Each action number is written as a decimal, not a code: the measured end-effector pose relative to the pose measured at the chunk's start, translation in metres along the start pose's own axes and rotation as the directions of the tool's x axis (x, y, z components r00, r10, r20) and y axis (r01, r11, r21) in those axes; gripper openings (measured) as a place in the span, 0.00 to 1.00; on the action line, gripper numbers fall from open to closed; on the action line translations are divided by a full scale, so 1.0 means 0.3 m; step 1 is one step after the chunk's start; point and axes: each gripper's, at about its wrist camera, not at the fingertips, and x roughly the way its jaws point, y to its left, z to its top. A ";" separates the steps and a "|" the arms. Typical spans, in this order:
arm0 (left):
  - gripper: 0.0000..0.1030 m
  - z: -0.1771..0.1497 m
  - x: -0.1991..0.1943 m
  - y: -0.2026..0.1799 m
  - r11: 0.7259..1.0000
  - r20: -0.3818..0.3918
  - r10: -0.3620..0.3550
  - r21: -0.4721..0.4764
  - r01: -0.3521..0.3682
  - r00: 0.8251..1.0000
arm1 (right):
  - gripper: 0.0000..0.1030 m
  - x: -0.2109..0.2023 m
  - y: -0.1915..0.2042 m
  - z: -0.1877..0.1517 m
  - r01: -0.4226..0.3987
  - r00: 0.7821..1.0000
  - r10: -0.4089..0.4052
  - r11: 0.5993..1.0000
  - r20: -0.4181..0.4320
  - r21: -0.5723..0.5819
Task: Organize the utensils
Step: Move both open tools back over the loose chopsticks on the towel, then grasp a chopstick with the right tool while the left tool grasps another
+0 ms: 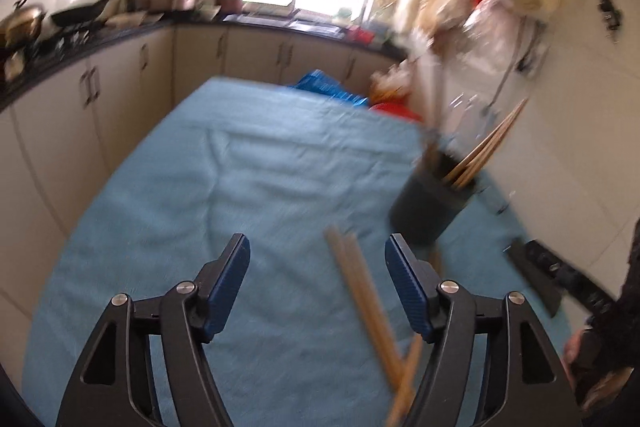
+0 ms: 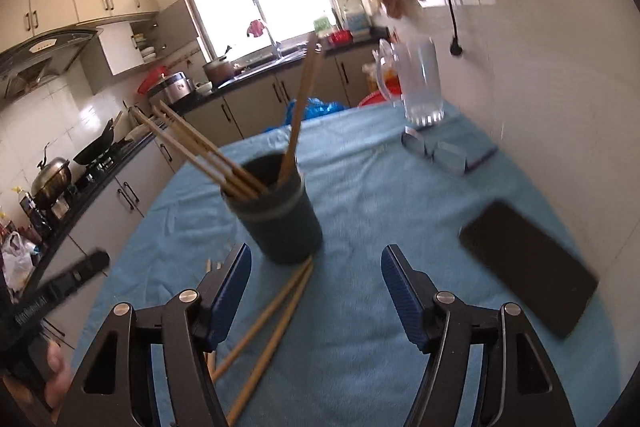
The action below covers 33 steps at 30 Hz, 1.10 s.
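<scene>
A dark round holder stands on the blue tablecloth with several wooden chopsticks leaning out of it. It also shows in the left wrist view. More loose chopsticks lie on the cloth just in front of the holder, and show in the left wrist view. My right gripper is open and empty, just short of the holder. My left gripper is open and empty above the loose chopsticks.
A black phone lies on the cloth at the right. A clear glass mug and small grey pieces stand at the far right by the white wall. Kitchen counters run behind and to the left of the table.
</scene>
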 end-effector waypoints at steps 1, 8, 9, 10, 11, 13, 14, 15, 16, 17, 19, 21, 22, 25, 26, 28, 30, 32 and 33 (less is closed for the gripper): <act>0.68 -0.020 0.015 0.022 1.000 -0.020 0.018 -0.005 -0.018 1.000 | 0.70 0.017 -0.008 -0.016 -0.004 1.000 0.004 1.000 -0.025 0.015; 0.73 -0.132 0.111 0.144 0.995 -0.144 0.071 -0.061 -0.080 0.987 | 0.31 0.128 -0.055 -0.039 -0.037 0.949 0.072 0.992 -0.306 0.119; 0.73 -0.138 0.116 0.152 0.994 -0.156 0.066 -0.072 -0.078 0.986 | 0.28 0.135 -0.060 -0.043 -0.038 0.945 0.079 0.990 -0.318 0.133; 0.73 -0.139 0.114 0.157 0.994 -0.155 0.056 -0.080 -0.069 0.986 | 0.27 0.141 -0.064 -0.038 -0.039 0.942 0.084 0.989 -0.326 0.144; 0.73 -0.140 0.112 0.164 0.994 -0.147 0.057 -0.085 -0.070 0.988 | 0.27 0.147 -0.063 -0.032 -0.039 0.939 0.089 0.987 -0.332 0.153; 0.73 -0.141 0.122 0.165 0.993 -0.156 0.062 -0.093 -0.077 0.986 | 0.26 0.158 -0.053 -0.020 -0.046 0.934 0.102 0.985 -0.343 0.166; 0.73 -0.142 0.124 0.167 0.993 -0.160 0.055 -0.096 -0.071 0.986 | 0.26 0.167 -0.034 -0.014 -0.053 0.927 0.111 0.984 -0.357 0.168; 0.72 -0.144 0.124 0.167 0.993 -0.159 0.054 -0.097 -0.070 0.986 | 0.25 0.179 -0.020 -0.015 -0.056 0.920 0.117 0.984 -0.374 0.171; 0.73 -0.142 0.122 0.165 0.993 -0.158 0.056 -0.096 -0.071 0.986 | 0.24 0.206 -0.009 -0.016 -0.051 0.908 0.121 0.982 -0.401 0.181; 0.73 -0.143 0.118 0.163 0.993 -0.156 0.056 -0.093 -0.071 0.986 | 0.21 0.226 -0.004 -0.017 -0.046 0.900 0.122 0.981 -0.419 0.187; 0.73 -0.140 0.118 0.155 0.994 -0.155 0.053 -0.086 -0.067 0.986 | 0.20 0.271 0.009 -0.023 -0.034 0.886 0.116 0.982 -0.449 0.186; 0.72 -0.139 0.118 0.154 0.994 -0.156 0.047 -0.087 -0.061 0.987 | 0.20 0.307 0.030 -0.027 -0.002 0.877 0.079 0.987 -0.473 0.160; 0.72 -0.139 0.119 0.158 0.994 -0.158 0.042 -0.090 -0.056 0.986 | 0.20 0.325 0.040 -0.027 0.016 0.874 0.055 0.990 -0.483 0.142; 0.72 -0.138 0.122 0.161 0.994 -0.157 0.034 -0.097 -0.050 0.987 | 0.18 0.366 0.071 -0.033 0.042 0.866 0.007 0.995 -0.500 0.087; 0.72 -0.138 0.122 0.160 0.994 -0.157 0.034 -0.097 -0.049 0.987 | 0.17 0.373 0.079 -0.037 0.050 0.863 -0.005 0.996 -0.506 0.075; 0.72 -0.138 0.122 0.160 0.994 -0.157 0.034 -0.097 -0.050 0.987 | 0.14 0.382 0.093 -0.044 0.056 0.863 -0.023 0.997 -0.504 0.051; 0.72 -0.137 0.123 0.160 0.994 -0.160 0.034 -0.097 -0.050 0.987 | 0.09 0.381 0.118 -0.053 0.071 0.865 -0.076 0.997 -0.497 -0.030; 0.72 -0.137 0.125 0.155 0.995 -0.165 0.039 -0.089 -0.054 0.986 | 0.09 0.370 0.112 -0.057 0.068 0.862 -0.082 0.997 -0.500 -0.047; 0.72 -0.136 0.126 0.151 0.995 -0.172 0.040 -0.083 -0.055 0.984 | 0.09 0.366 0.106 -0.054 0.079 0.861 -0.097 0.995 -0.499 -0.057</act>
